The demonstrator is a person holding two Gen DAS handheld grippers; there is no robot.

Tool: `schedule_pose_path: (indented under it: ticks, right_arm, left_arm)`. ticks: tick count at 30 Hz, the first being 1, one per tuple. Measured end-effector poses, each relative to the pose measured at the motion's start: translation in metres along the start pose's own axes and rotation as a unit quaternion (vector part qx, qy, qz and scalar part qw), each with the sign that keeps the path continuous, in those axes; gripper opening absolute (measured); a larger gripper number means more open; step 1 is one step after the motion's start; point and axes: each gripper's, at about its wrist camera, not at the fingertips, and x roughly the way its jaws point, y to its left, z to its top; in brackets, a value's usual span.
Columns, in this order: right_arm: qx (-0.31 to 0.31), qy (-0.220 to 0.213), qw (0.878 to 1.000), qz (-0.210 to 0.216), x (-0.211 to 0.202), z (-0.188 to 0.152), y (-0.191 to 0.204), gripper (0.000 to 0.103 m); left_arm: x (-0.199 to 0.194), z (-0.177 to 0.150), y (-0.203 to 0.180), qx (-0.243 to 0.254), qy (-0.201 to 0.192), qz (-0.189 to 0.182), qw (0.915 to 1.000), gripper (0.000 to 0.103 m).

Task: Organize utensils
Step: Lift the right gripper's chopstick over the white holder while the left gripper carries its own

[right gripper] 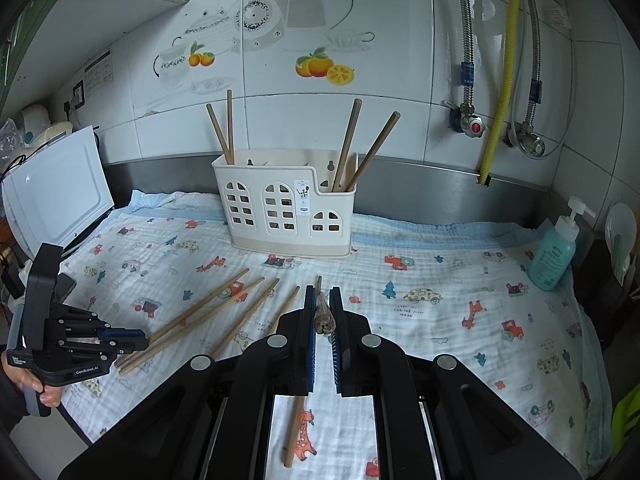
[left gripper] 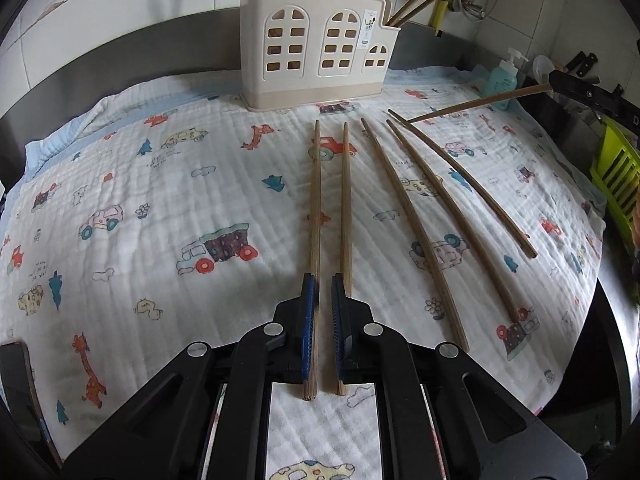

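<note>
Several wooden chopsticks [left gripper: 412, 216] lie side by side on the printed cloth [left gripper: 160, 184]. My left gripper [left gripper: 323, 278] hovers low over the near ends of the two leftmost ones [left gripper: 315, 200]. Its jaws are nearly together and press on nothing. In the right wrist view it [right gripper: 146, 340] sits at the left, by the ends of those chopsticks [right gripper: 200, 312]. My right gripper [right gripper: 324, 292] is shut on one chopstick [right gripper: 325, 318], held above the cloth and seen end-on; that chopstick [left gripper: 480, 103] slants in from the right. The cream holder [right gripper: 288, 208] stands at the back with chopsticks in both end compartments.
A teal soap bottle [right gripper: 554, 252] stands at the cloth's right rear. A white board [right gripper: 60, 188] leans at the left, and a green rack [left gripper: 616, 176] sits off the right edge. One more chopstick [right gripper: 296, 432] lies under my right gripper. Pipes and valves [right gripper: 472, 124] hang on the tiled wall.
</note>
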Motion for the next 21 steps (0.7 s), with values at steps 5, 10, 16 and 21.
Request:
schedule_pose_path:
  ticks: [5, 10, 16, 21]
  right_arm:
    - [-0.002, 0.0, 1.0, 0.0, 0.001, -0.001, 0.001, 0.007]
    - [-0.002, 0.001, 1.0, 0.0, 0.001, -0.001, 0.001, 0.007]
    - [-0.003, 0.0, 1.0, 0.0, 0.001, -0.001, 0.002, 0.007]
    - [-0.001, -0.001, 1.0, 0.0, 0.001, 0.001, 0.001, 0.007]
  left_arm:
    - [0.003, 0.002, 0.004, -0.005, 0.011, 0.004, 0.9999, 0.012]
    - [0.011, 0.0, 0.004, 0.002, 0.021, 0.006, 0.9998, 0.014]
    - [0.015, 0.005, 0.0, 0.009, 0.032, 0.02, 0.9993, 0.007]
    - [0.005, 0.011, 0.001, -0.008, 0.01, 0.006, 0.9999, 0.006]
